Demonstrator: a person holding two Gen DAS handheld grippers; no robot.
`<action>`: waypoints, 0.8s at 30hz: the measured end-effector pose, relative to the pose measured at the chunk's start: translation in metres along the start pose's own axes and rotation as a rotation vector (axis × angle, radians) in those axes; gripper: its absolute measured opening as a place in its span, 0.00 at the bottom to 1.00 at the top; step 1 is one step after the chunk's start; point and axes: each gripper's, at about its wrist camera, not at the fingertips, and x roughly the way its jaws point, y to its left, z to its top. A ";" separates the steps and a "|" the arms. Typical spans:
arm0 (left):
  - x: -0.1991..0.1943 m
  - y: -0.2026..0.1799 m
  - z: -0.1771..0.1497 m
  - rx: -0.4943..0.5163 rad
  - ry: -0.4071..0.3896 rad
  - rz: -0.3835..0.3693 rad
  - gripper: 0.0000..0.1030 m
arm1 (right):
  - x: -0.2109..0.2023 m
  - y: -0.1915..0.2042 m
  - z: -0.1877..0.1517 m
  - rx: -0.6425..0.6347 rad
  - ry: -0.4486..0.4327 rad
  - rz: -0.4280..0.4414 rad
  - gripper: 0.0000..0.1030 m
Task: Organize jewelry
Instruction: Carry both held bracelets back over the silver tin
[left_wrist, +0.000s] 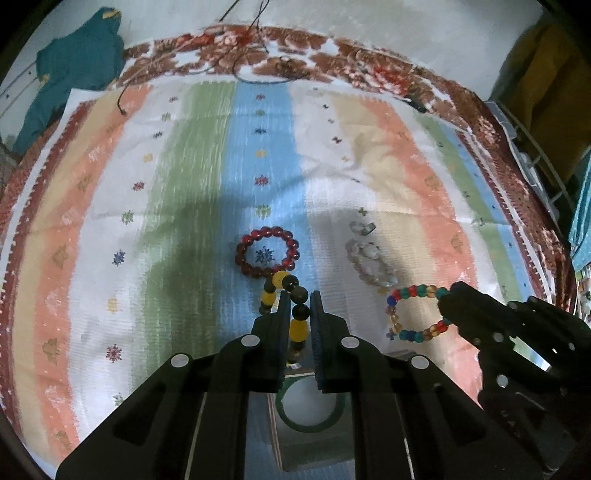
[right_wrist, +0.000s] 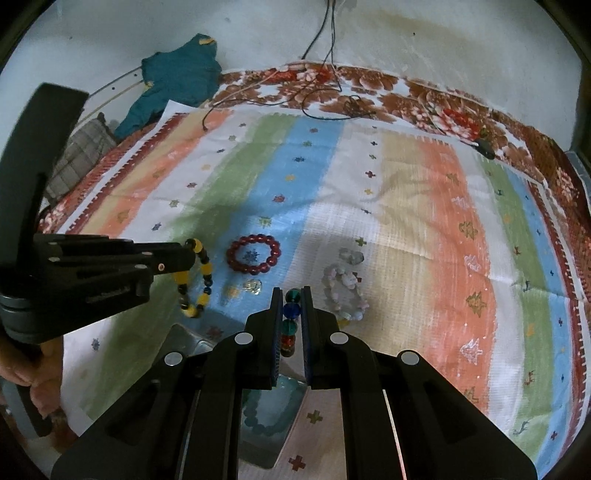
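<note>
Fingers of left gripper (left_wrist: 299, 299) clamped on yellow-black bracelet (left_wrist: 275, 286); right gripper (right_wrist: 291, 295) on multicolored bracelet (right_wrist: 291, 310).

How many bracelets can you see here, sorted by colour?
Yellow and black bracelet, held in the left gripper: 1
Multicoloured bracelet, held in the right gripper: 1
Dark red bracelet, lying on the striped cloth: 1
Pale white bracelet, lying on the cloth: 1
Green bracelet, in a tray beneath the right gripper: 1
Total: 5

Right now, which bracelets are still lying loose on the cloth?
Two: the dark red bead bracelet and the pale pastel bracelet. The yellow-and-black bracelet is in the left gripper, the multicolour bracelet in the right gripper.
</note>
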 end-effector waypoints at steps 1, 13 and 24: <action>-0.003 -0.001 -0.001 0.004 -0.006 0.001 0.09 | -0.003 0.001 -0.001 -0.001 -0.005 0.000 0.10; -0.043 -0.017 -0.021 0.028 -0.071 -0.035 0.09 | -0.019 0.005 -0.017 -0.005 -0.014 -0.002 0.10; -0.067 -0.032 -0.045 0.061 -0.109 -0.060 0.09 | -0.033 0.010 -0.034 0.003 -0.013 0.009 0.10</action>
